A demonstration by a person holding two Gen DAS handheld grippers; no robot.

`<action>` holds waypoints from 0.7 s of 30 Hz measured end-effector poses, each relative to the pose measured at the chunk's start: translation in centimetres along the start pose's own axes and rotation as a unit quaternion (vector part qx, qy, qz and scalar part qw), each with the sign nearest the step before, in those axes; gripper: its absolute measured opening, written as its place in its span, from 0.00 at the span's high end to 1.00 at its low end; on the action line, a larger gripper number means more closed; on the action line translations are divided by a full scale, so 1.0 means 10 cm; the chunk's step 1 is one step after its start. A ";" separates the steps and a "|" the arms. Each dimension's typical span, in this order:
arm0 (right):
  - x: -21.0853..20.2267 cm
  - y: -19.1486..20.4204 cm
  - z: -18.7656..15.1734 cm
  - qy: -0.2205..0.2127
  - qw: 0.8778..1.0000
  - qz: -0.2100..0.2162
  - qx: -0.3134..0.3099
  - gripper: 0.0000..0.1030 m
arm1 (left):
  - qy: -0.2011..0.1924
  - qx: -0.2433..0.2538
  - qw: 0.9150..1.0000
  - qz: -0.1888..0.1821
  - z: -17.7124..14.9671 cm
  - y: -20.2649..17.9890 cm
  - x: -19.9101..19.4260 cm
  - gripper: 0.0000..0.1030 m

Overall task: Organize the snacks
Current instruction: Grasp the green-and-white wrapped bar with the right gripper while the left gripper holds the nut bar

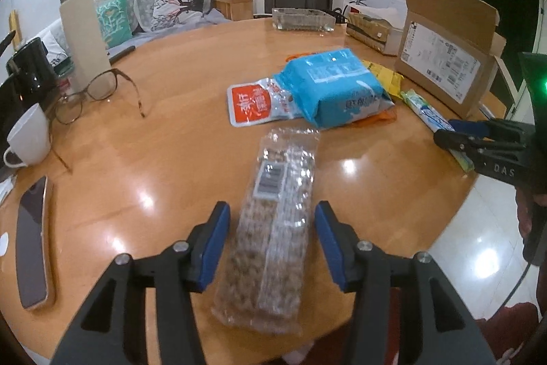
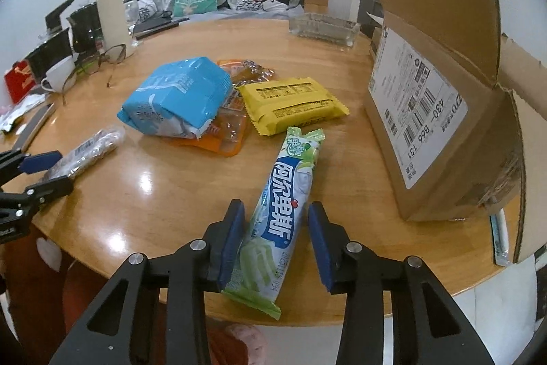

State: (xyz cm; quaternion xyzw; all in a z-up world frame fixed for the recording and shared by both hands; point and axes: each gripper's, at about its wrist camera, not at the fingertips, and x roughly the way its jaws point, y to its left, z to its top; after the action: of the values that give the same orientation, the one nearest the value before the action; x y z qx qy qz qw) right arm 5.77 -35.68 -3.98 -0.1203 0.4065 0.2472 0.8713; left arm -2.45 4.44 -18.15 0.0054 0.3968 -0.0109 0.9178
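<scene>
On the far left of the round wooden worktop (image 1: 164, 132) lie a phone (image 1: 31, 245), a white cup (image 1: 29, 139) and a pair of glasses (image 1: 99, 91) in front of a tall beige bottle (image 1: 83, 36). The left claw (image 1: 270, 248) stands spread, its blue pads on either side of a clear-wrapped grain bar pack (image 1: 273, 242) that lies flat near the worktop's edge; neither pad visibly presses it. Beyond, mid-worktop, a blue bag (image 2: 177, 98) rests on top of a red-and-white pouch (image 1: 254, 103) and an orange packet (image 2: 222, 139), with a yellow pack (image 2: 290, 105) just beside it. Further right, the right claw (image 2: 277, 245) is also spread, flanking the near end of a long green-and-white candy pack (image 2: 290, 194) lying on the worktop; its left pad looks to touch the wrapper. At far right stands an open cardboard box (image 2: 427, 112), flaps up.
</scene>
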 end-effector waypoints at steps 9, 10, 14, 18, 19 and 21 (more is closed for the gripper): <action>0.06 -0.02 0.03 -0.016 1.000 -0.012 0.017 0.73 | -0.007 0.004 1.000 0.000 -0.01 -0.05 -0.01 0.61; 0.07 -0.03 0.03 -0.017 0.999 -0.017 0.021 0.75 | -0.007 0.003 1.000 -0.001 -0.01 -0.04 -0.02 0.61; 0.02 -0.06 0.01 -0.024 0.999 -0.022 0.023 0.78 | -0.013 -0.002 1.000 0.002 -0.04 -0.01 -0.10 0.61; -0.09 -0.08 0.00 -0.030 0.999 -0.019 0.022 0.78 | -0.027 -0.012 1.000 0.000 -0.01 0.04 -0.21 0.62; -0.12 -0.09 0.00 -0.032 0.999 -0.018 0.022 0.78 | -0.032 -0.012 0.999 0.001 0.00 0.05 -0.24 0.62; -0.19 -0.10 0.00 -0.040 0.999 -0.011 0.021 0.78 | -0.041 -0.014 0.999 0.004 0.04 0.05 -0.31 0.62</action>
State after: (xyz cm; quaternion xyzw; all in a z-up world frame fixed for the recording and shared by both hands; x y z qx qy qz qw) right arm 5.27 -37.15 -2.51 -0.0962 0.3755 0.2334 0.8918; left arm -4.27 4.99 -15.61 -0.0061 0.3586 -0.0020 0.9335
